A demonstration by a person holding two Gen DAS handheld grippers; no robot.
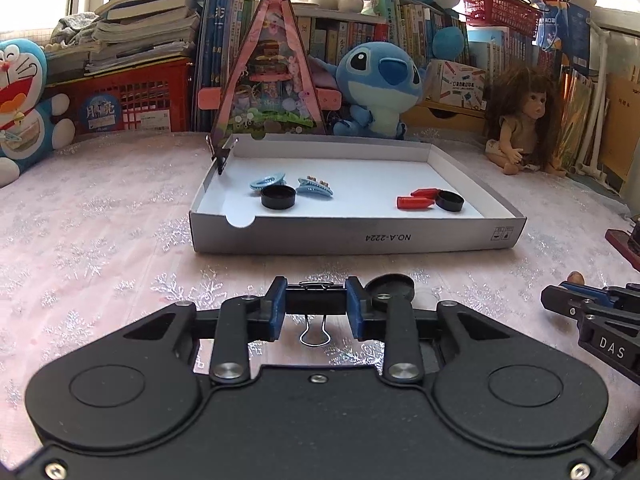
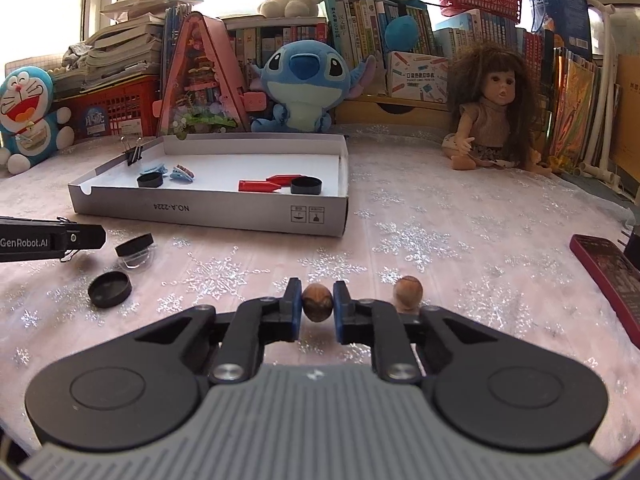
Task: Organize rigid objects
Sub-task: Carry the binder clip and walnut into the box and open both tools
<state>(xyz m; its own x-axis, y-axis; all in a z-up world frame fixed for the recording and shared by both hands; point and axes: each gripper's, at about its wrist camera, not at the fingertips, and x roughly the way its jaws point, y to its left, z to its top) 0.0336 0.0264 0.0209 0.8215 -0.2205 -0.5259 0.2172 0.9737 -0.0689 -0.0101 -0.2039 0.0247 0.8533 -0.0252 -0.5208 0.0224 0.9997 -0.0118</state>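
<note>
Between our right fingers (image 2: pixel 317 306) sat a clenched walnut (image 2: pixel 317 303), the left fingers (image 1: pixel 316 304) gripping a binder clip (image 1: pixel 315 300); both, we judged, needed level carrying to the box (image 2: pixel 208 216) ahead.

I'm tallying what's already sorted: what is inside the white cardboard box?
In the white box: two blue hair clips, two black caps, two red cylinders, and a binder clip on its left wall. The near wall hides the floor strip just behind it.
</note>
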